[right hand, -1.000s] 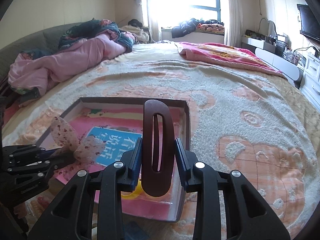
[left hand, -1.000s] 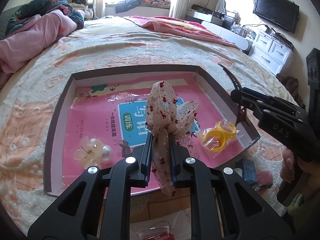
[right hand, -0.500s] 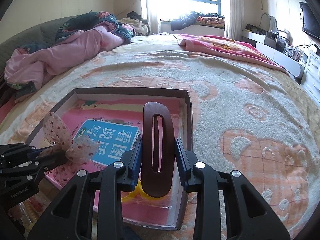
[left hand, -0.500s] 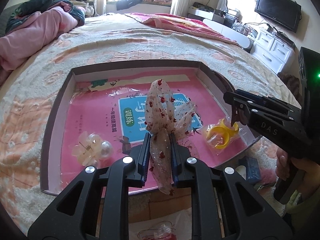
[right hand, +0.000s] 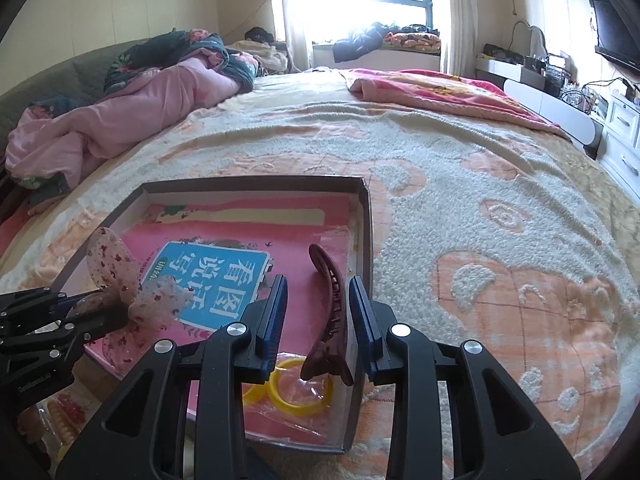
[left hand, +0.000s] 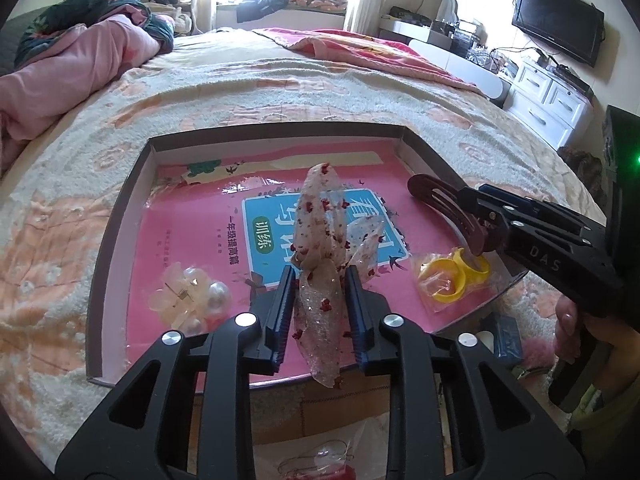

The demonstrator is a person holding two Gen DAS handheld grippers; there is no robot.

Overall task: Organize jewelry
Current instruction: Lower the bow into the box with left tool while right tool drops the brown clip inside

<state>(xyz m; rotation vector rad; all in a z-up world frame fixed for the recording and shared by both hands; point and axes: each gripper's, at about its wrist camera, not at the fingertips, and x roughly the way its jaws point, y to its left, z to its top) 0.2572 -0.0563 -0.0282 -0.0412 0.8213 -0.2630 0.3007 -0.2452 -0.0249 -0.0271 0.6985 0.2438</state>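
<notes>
Over the tray [left hand: 116,236] on the bed, a sheer spotted hair bow [left hand: 320,208] stands loose between the left gripper [left hand: 318,280] pads.
Its jaws have just been opening: best to spread them fully, then back straight out without snagging fabric. The right gripper [right hand: 318,292] brackets a brown hair clip [right hand: 332,304]; whether it grips is unclear.

Right hand-held gripper [right hand: 318,312] over the box [right hand: 362,216] on the bed [right hand: 460,184]; brown hair clip [right hand: 330,312] between parted jaws, clear of both pads, above yellow rings [right hand: 302,394].

Pink quilt [left hand: 72,64], wall television [left hand: 558,20], white drawers [left hand: 548,100]
</notes>
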